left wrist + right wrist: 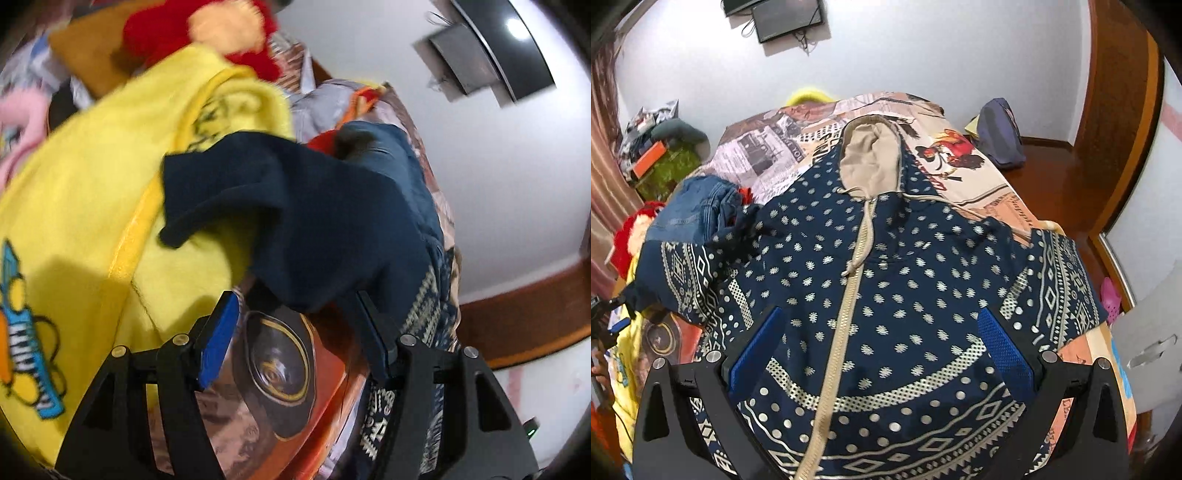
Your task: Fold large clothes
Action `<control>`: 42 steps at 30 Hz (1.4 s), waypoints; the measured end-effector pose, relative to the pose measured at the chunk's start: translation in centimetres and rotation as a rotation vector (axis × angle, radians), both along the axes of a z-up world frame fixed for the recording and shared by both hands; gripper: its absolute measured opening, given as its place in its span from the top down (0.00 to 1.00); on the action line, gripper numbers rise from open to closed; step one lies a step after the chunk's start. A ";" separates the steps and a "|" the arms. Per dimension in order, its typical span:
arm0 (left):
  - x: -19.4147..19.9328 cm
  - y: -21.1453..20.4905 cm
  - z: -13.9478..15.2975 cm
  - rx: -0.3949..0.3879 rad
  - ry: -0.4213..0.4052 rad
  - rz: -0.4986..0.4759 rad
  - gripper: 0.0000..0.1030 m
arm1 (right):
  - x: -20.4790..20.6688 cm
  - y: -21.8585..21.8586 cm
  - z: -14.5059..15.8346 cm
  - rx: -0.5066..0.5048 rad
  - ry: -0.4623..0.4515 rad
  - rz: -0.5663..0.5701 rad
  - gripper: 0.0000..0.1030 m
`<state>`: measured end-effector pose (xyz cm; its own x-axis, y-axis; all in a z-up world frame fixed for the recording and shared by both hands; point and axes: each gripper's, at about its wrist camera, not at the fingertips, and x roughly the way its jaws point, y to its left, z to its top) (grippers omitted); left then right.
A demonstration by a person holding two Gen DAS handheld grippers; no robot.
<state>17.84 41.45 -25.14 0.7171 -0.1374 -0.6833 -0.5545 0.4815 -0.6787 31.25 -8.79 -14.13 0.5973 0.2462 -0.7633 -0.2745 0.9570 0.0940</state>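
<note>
A navy hoodie (pixel 905 266) with white dots and patterned bands lies face up on the bed, zipper shut and beige hood (pixel 868 155) at the far end. My right gripper (pixel 882 332) hovers open over its lower front, with a blue pad on either side of the zipper and no fabric pinched. One sleeve (pixel 683 277) lies bunched at the hoodie's left. In the left wrist view my left gripper (pixel 295 299) stands open. A dark navy cloth end (pixel 295 221) drapes just past its fingertips and touches the right finger (pixel 373 332); the pads do not press on it.
A yellow printed garment (pixel 92 221) and a red plush toy (pixel 207 29) lie left of the sleeve. Folded jeans (pixel 694 210) sit beside the hoodie's shoulder. The printed bedspread (pixel 768 151) ends at a wooden frame (pixel 1060 192) on the right, where a dark bag (pixel 1001 133) rests.
</note>
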 end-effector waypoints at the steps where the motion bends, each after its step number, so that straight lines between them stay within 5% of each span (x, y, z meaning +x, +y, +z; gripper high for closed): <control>1: 0.0 0.3 -0.4 -0.016 -0.008 0.005 0.40 | 0.1 0.5 -0.1 -0.011 0.000 0.007 0.00; 3: 0.6 0.9 -1.1 -0.025 -0.021 0.031 0.40 | 0.1 1.2 -0.3 -0.030 -0.001 0.016 0.00; 7: 2.1 1.4 -0.6 0.080 -0.010 0.065 0.42 | 0.2 2.9 -0.8 -0.079 0.003 0.045 0.00; 10: 3.3 2.0 0.2 0.203 0.015 0.079 0.61 | 0.0 3.9 -1.0 -0.113 -0.002 0.064 0.00; 13: 4.5 2.7 1.0 0.307 0.056 0.087 0.99 | -0.2 4.5 -1.1 -0.145 -0.014 0.078 0.00; 17: 4.8 2.0 5.2 0.437 0.027 0.097 0.99 | -0.6 4.7 -0.7 -0.170 -0.033 0.092 0.00; 25: 5.1 -7.3 20.9 0.724 -0.256 -0.021 0.99 | -0.7 3.1 0.5 -0.122 -0.049 0.094 0.00; 31: 8.1 -17.2 28.6 0.797 -0.428 -0.207 0.99 | -0.5 1.1 1.8 -0.078 -0.080 0.110 0.00; 37: 13.6 -26.9 29.0 0.808 -0.444 -0.410 0.99 | 0.2 -1.9 3.1 -0.031 -0.100 0.108 0.00; 42: 17.7 -35.2 23.8 0.779 -0.353 -0.656 0.99 | 0.7 -5.6 2.7 -0.004 -0.081 0.078 0.00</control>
